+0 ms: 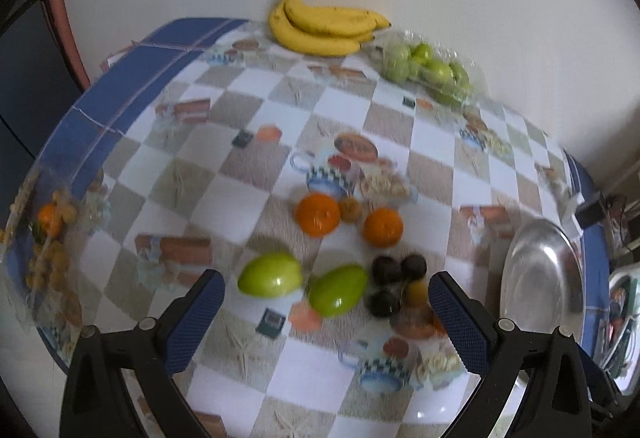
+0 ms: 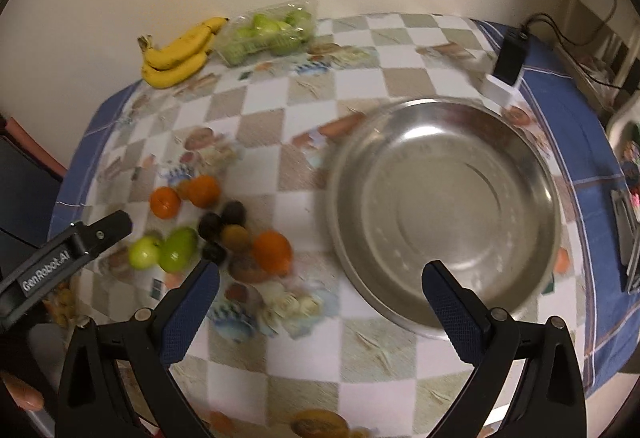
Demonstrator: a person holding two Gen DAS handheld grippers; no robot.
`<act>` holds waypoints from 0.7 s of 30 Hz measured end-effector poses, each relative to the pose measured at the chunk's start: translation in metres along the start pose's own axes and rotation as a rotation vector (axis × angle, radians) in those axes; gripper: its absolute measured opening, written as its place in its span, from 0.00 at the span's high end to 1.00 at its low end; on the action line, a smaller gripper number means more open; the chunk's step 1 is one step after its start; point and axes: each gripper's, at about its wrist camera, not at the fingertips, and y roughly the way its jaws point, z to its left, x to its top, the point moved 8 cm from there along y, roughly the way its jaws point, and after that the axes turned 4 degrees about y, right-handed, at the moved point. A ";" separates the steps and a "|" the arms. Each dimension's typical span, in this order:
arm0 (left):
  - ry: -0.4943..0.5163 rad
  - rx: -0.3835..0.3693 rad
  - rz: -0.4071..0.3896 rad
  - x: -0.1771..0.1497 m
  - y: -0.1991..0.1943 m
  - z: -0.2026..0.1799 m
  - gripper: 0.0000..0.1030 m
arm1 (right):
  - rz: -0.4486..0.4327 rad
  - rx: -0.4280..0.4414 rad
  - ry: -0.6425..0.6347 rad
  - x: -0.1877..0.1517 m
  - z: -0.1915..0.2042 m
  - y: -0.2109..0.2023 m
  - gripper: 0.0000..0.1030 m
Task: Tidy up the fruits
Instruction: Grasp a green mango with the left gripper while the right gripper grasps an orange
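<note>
Here, loose fruit lies clustered on the checked surface (image 1: 400,109). The left claw (image 1: 326,296), open and empty, hovers nearest, a green mango (image 1: 338,290) lying slantwise between its fingers. The right claw (image 2: 320,284), open too, faces the steel bowl (image 2: 442,213).
</note>
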 end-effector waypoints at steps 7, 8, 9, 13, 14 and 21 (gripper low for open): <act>-0.031 0.016 0.025 0.007 0.016 0.015 0.00 | 0.030 0.008 -0.001 0.009 0.011 0.020 0.02; -0.044 0.009 0.034 0.007 0.019 0.017 0.00 | 0.038 0.013 -0.002 0.010 0.014 0.025 0.03; -0.051 0.003 0.038 0.008 0.020 0.018 0.00 | 0.043 0.016 -0.003 0.011 0.014 0.027 0.04; -0.064 0.014 0.059 0.012 0.032 0.021 0.09 | 0.052 0.023 -0.015 0.015 0.022 0.037 0.13; -0.062 0.010 0.067 0.011 0.035 0.021 0.11 | 0.058 0.026 -0.018 0.015 0.024 0.040 0.14; -0.104 -0.002 0.129 0.002 0.052 0.032 0.28 | 0.100 0.014 -0.060 0.006 0.033 0.061 0.24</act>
